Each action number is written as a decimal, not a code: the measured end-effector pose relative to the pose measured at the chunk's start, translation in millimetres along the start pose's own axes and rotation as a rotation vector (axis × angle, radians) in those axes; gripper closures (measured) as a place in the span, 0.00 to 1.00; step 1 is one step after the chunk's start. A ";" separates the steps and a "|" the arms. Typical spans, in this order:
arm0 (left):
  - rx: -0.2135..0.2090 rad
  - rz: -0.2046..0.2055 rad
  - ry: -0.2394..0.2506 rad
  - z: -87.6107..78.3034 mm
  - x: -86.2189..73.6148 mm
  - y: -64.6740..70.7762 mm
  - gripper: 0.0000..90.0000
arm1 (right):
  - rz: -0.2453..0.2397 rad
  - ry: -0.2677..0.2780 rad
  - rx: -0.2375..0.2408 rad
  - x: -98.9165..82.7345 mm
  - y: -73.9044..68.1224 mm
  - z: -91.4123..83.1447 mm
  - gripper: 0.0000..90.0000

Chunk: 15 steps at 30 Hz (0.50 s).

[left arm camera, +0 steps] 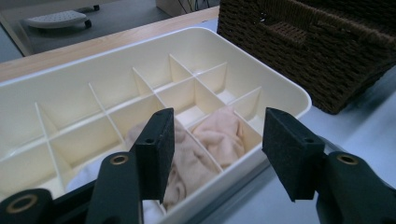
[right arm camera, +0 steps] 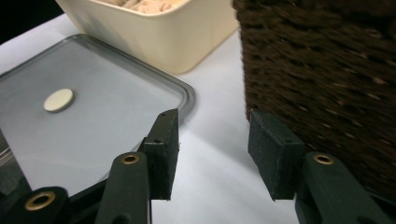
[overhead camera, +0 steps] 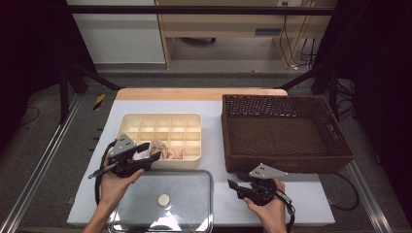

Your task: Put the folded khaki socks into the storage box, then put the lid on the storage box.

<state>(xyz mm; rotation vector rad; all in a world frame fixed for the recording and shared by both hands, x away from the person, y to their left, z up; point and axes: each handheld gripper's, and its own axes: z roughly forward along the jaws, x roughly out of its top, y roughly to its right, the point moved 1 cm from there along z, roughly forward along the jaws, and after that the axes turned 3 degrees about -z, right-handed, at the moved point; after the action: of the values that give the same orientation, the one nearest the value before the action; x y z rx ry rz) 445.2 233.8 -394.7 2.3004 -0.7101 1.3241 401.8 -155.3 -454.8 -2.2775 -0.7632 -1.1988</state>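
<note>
A cream divided box (overhead camera: pixel 160 120) (left arm camera: pixel 280 88) stands mid-table, with beige cloths (overhead camera: pixel 167 152) (left arm camera: pixel 219 135) in its near compartments and a white cloth (left arm camera: pixel 88 175) beside them. My left gripper (overhead camera: pixel 151 151) (left arm camera: pixel 217 154) hovers over the box's near left edge, jaws open, nothing between them. My right gripper (overhead camera: pixel 235 186) (right arm camera: pixel 212 151) sits low near the front, between the grey lid (overhead camera: pixel 165 204) (right arm camera: pixel 93 130) and the wicker basket (overhead camera: pixel 284 133) (right arm camera: pixel 327 70), jaws open and empty.
The brown wicker basket is empty and takes up the right half of the table. The grey lid with a pale round disc (overhead camera: pixel 164 199) (right arm camera: pixel 59 100) lies at the front edge. Bare white tabletop (right arm camera: pixel 210 186) runs between lid and basket.
</note>
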 end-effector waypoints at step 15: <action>0.051 -0.117 -0.057 -32.7 -78.3 -28.7 0.45 | -0.011 -0.003 0.062 4.2 -24.3 22.1 0.60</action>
<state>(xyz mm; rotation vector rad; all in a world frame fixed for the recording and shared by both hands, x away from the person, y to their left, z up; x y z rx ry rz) 407.1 293.0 -450.0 2.3894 -0.5563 1.2414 400.9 -122.5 -459.5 -2.2284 -0.8039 -1.1602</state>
